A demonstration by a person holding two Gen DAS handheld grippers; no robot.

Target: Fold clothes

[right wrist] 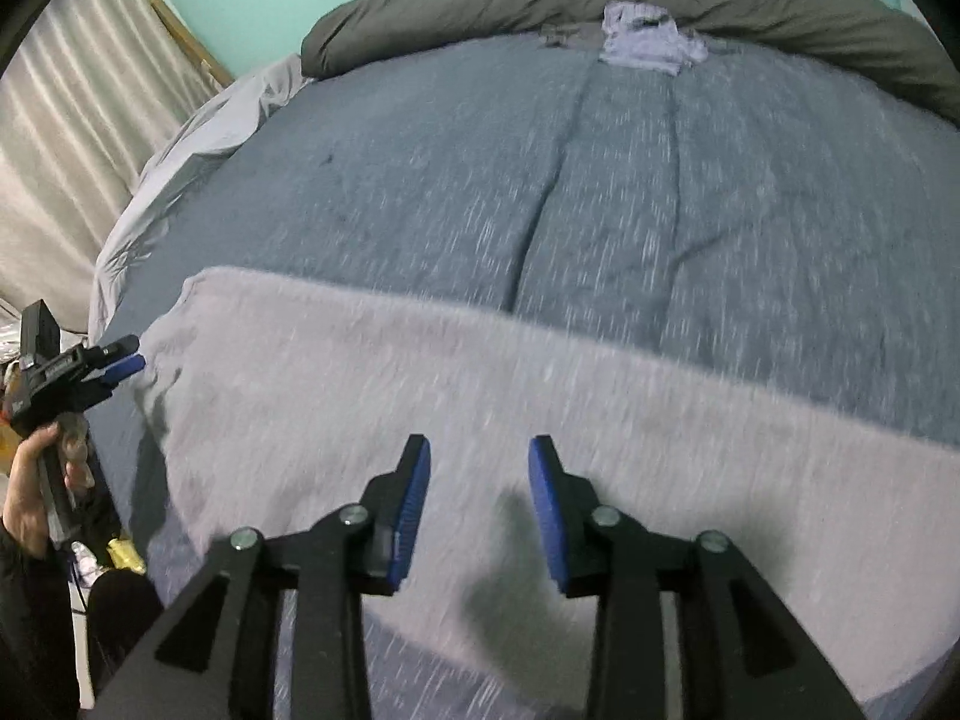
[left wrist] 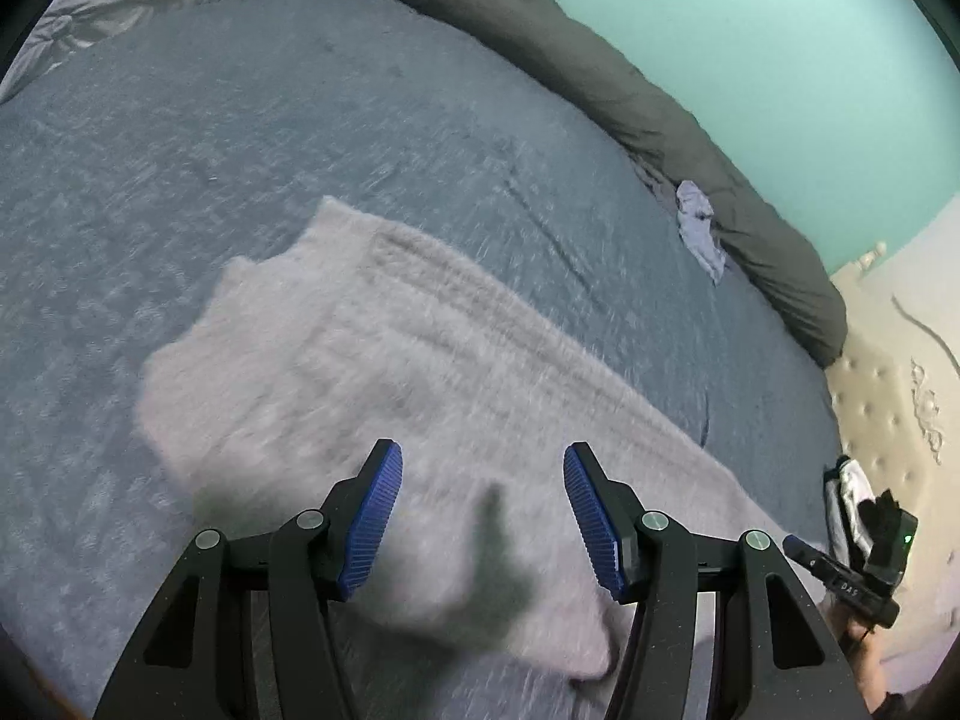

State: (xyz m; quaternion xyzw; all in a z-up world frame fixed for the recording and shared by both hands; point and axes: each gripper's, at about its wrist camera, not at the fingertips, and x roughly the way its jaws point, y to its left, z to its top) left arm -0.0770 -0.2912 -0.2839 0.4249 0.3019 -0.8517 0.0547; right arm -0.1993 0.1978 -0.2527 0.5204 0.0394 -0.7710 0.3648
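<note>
Left wrist view: left tongs (left wrist: 483, 516) open, empty, above the pale grey garment (left wrist: 372, 372) spread on the bed (left wrist: 240, 138); right wrist view: right tongs (right wrist: 480, 507) parted, nothing gripped, over the same cloth, folding seemingly part-done.

Right gripper (left wrist: 849, 582), seen at right edge of left wrist view: small marking approx. "DAS", partly legible. No other text.

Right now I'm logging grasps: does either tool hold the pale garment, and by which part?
Neither. The left tool and right tool both stand open above the pale garment, nothing between their pads.
</note>
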